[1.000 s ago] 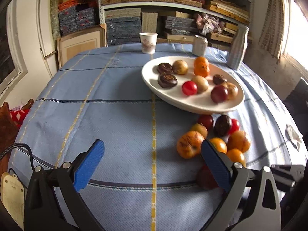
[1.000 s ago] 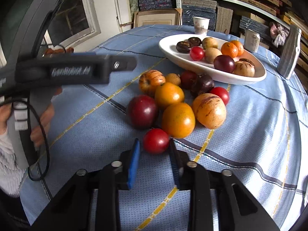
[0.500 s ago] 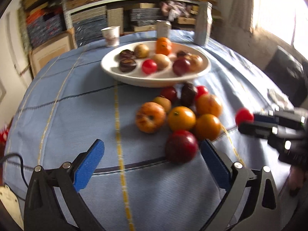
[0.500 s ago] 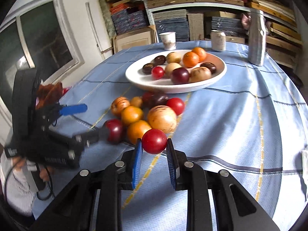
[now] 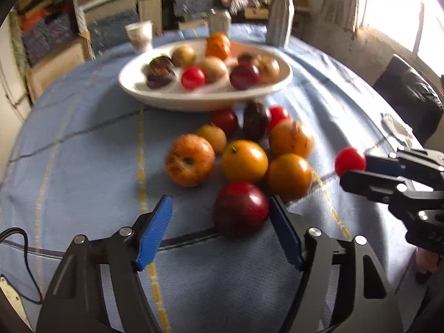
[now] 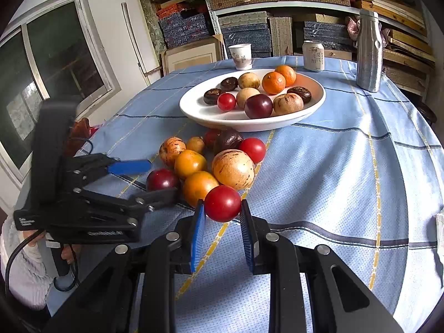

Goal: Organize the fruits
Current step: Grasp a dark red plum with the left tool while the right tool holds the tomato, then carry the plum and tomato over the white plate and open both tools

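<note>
2 wrist fisheyes, angled down over each claw, close above table [image 5: 83,138], both sharing plate [image 6: 194,105]

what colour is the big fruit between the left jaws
Dark red fruit, clearest in the left wrist view.

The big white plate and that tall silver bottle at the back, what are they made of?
The white plate looks like glazed ceramic: smooth, glossy, with soft highlights on its thick rim, though plastic cannot be ruled out. The silver bottle looks like metal, probably brushed steel or aluminium: dull grey sheen with bright streaks.
</note>
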A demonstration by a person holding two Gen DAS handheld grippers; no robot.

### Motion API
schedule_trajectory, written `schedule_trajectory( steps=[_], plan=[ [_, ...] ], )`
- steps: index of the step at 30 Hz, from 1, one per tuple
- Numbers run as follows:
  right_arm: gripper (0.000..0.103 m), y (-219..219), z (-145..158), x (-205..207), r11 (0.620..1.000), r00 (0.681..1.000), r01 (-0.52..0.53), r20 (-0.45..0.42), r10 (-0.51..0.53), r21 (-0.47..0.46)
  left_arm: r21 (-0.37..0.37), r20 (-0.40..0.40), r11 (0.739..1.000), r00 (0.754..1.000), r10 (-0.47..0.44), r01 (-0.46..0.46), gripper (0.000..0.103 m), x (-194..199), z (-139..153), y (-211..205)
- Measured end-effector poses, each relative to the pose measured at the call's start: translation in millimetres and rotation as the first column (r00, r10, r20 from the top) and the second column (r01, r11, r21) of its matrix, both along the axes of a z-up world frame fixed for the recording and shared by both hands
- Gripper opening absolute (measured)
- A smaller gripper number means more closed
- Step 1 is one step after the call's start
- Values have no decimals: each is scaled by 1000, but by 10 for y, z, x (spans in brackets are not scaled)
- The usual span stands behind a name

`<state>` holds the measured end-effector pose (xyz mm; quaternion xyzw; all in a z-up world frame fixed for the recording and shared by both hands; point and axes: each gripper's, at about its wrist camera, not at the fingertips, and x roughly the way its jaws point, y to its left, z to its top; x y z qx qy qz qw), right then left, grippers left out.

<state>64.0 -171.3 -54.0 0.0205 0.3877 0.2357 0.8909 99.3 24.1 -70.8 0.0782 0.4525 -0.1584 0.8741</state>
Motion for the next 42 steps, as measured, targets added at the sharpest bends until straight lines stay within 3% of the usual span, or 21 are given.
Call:
schedule_trajectory(
  steps=[4, 6, 14, 15, 16, 18, 26, 29, 35, 38, 42],
  plan=[
    [25, -6, -3, 2, 1000, 1000, 3, -2, -3, 1, -11, -18, 1000, 1000, -14, 14, 69, 20, -23, -18],
    [25, -3, -7, 6, 1000, 1000, 3, -4, -3, -1, -17, -5, 1000, 1000, -9, 9, 57, 15, 1, -11],
    [25, -10, -9, 10, 1000, 1000, 6, -8, -6, 0, -28, -13, 1000, 1000, -10, 10, 61, 31, -11, -39],
    [25, -9, -9, 11, 1000, 1000, 6, -8, -6, 0, -41, -10, 999, 1000, -6, 6, 58, 29, 0, -24],
    [25, -9, -10, 12, 1000, 1000, 7, -9, -7, 0, -61, -11, 998, 1000, -9, 8, 48, 28, 9, -11],
    [25, -12, -9, 12, 1000, 1000, 8, -9, -8, 1, -111, -21, 994, 1000, -23, 21, 38, 24, 25, 4],
    [25, -27, -8, 22, 1000, 1000, 14, -5, -14, 7, -116, 21, 993, 1000, -6, 9, 38, -50, 94, 16],
    [25, -74, 31, 19, 999, 1000, 27, 12, -28, 27, -111, 75, 994, 997, 12, -3, 38, -108, 217, 60],
    [25, -297, 325, 181, 992, 998, 56, 25, -59, 112, -114, 169, 989, 979, 110, -91, 38, 41, 718, 303],
    [25, -399, 724, 325, 993, 991, 86, 93, -94, 86, -119, 217, 986, 966, 144, -120, 37, 222, 1058, 378],
    [25, -479, 1258, 593, 985, 974, 118, 179, -139, 125, -139, 275, 980, 946, 173, -139, 38, 461, 1368, 373]
  ],
)
